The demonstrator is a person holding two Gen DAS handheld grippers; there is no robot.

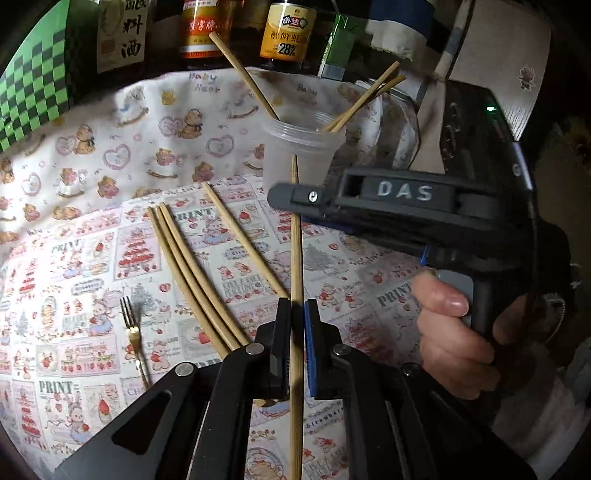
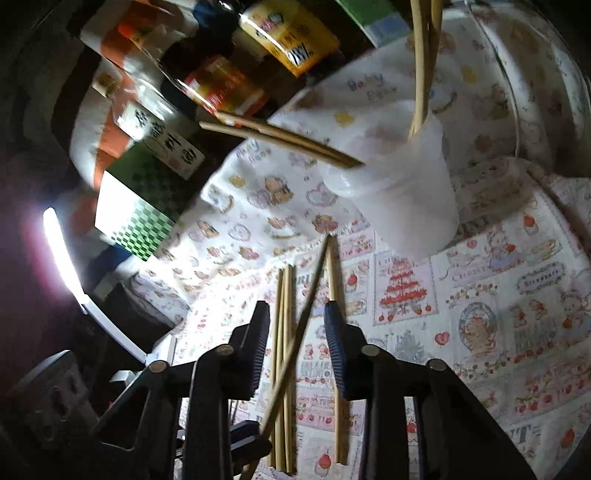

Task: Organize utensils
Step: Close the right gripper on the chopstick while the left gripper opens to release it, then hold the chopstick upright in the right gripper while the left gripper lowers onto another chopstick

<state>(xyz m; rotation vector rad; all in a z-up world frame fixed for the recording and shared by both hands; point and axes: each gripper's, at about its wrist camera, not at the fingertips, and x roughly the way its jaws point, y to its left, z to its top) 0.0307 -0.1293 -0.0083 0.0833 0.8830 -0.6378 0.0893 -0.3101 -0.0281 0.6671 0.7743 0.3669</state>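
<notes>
My left gripper (image 1: 297,325) is shut on a single bamboo chopstick (image 1: 295,236) and holds it above the cloth, tip pointing at a clear plastic cup (image 1: 301,147). The cup holds several chopsticks (image 1: 364,98). Several more chopsticks (image 1: 192,269) lie loose on the cloth at the left. My right gripper (image 2: 297,325) is open, above the loose chopsticks (image 2: 284,369), with the held chopstick (image 2: 303,321) crossing between its fingers. The cup (image 2: 402,199) stands ahead of it. The right gripper also shows in the left wrist view (image 1: 369,199), over the held chopstick's far end.
A small gold fork (image 1: 131,328) lies on the patterned cloth (image 1: 74,295) at the left. Sauce bottles (image 1: 282,33) and a green checkered box (image 1: 33,96) stand at the back. A glass bowl (image 2: 535,85) sits right of the cup.
</notes>
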